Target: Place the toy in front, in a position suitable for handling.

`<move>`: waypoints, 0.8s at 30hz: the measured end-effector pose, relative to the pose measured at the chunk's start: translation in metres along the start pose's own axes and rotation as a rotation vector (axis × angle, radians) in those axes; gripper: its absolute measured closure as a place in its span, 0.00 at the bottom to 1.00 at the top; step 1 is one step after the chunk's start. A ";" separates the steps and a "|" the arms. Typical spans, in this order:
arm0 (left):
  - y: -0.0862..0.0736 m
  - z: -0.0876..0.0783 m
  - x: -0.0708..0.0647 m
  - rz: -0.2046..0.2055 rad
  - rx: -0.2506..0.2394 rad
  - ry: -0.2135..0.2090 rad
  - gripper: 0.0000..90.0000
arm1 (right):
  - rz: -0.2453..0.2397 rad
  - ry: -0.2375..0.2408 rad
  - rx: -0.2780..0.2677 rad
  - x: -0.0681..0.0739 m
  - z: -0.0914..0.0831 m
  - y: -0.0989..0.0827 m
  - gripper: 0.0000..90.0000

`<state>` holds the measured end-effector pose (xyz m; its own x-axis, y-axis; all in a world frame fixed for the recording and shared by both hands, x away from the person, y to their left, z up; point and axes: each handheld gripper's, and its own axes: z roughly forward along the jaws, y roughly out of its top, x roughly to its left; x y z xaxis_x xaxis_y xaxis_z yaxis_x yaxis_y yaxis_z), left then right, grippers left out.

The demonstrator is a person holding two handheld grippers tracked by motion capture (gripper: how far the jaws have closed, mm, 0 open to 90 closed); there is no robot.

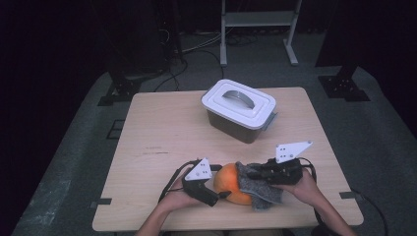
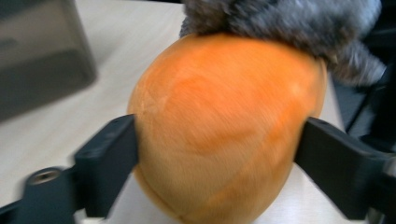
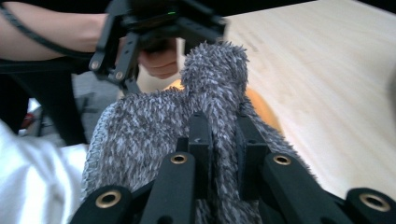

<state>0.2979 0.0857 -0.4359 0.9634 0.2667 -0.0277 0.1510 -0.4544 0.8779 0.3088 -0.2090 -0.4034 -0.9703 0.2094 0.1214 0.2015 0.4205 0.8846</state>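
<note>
Resting on grey carpet in a dark room, the pale wooden table (image 1: 167, 128) carries the work near its 6 o'clock edge. Beyond its 12 o'clock side stands a white metal frame (image 1: 258, 29), with black stands and loose cables on the floor toward 10 and 2 o'clock.

A lidded plastic box (image 1: 239, 109) with a white lid and a grey handle sits past the table's middle, toward 1 o'clock from the hands and well apart from them; nothing lies between it and the work.

The orange ball (image 1: 230, 183) lies at the front edge, between the two grippers. The left gripper (image 1: 220, 195) comes at it from 9 o'clock, and in the left gripper view its jaws stand at either flank of the ball (image 2: 224, 135), spread wide and touching or nearly touching its sides. The right gripper (image 3: 223, 140) is clenched on the grey fuzzy cloth (image 3: 154, 135), which drapes over the ball's 3 o'clock side (image 1: 258, 184).
</note>
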 end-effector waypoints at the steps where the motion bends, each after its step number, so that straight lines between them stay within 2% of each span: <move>1: 0.000 0.001 0.002 -0.033 -0.016 -0.034 0.07 | -0.004 0.007 0.003 0.001 0.001 -0.001 0.88; 2: 0.001 0.001 0.003 -0.058 -0.024 -0.054 0.06 | -0.010 0.020 0.013 0.002 0.002 -0.001 0.88; 3: 0.002 0.002 0.003 -0.073 -0.030 -0.053 0.06 | -0.013 0.027 0.019 0.003 0.003 0.000 0.88; 4: 0.002 0.003 0.002 -0.069 -0.028 -0.050 0.08 | -0.022 0.021 0.031 0.004 0.004 0.002 0.88; 6: 0.002 0.003 -0.001 -0.026 -0.026 0.001 0.21 | -0.035 0.002 0.046 0.005 0.006 0.008 0.88; 8: 0.004 0.000 -0.004 0.018 -0.044 0.057 0.35 | -0.048 -0.021 0.029 0.006 0.006 0.014 0.88; 9: 0.004 0.000 -0.005 0.026 -0.049 0.075 0.38 | -0.052 -0.021 0.019 0.006 0.006 0.017 0.88; 11: 0.006 0.000 -0.008 0.073 -0.054 0.139 0.40 | -0.059 -0.022 0.008 0.006 0.007 0.021 0.88; 14: 0.006 -0.002 -0.007 0.097 -0.068 0.186 0.41 | -0.059 -0.041 0.005 0.002 0.007 0.021 0.88; 17: 0.003 -0.003 -0.005 0.091 -0.069 0.186 0.40 | -0.029 -0.050 0.007 -0.005 0.001 0.011 0.88; 19: 0.003 -0.003 -0.004 0.088 -0.066 0.182 0.38 | 0.014 -0.042 -0.002 -0.009 -0.004 0.000 0.88; 22: 0.003 -0.002 -0.005 0.087 -0.065 0.180 0.37 | 0.046 -0.053 -0.001 -0.010 -0.012 -0.013 0.88; 24: 0.003 -0.002 -0.005 0.081 -0.064 0.177 0.36 | 0.054 -0.071 0.020 -0.009 -0.019 -0.020 0.88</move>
<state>0.2929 0.0847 -0.4320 0.9171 0.3790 0.1239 0.0543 -0.4266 0.9028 0.3109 -0.2356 -0.4137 -0.9461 0.2938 0.1365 0.2570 0.4242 0.8684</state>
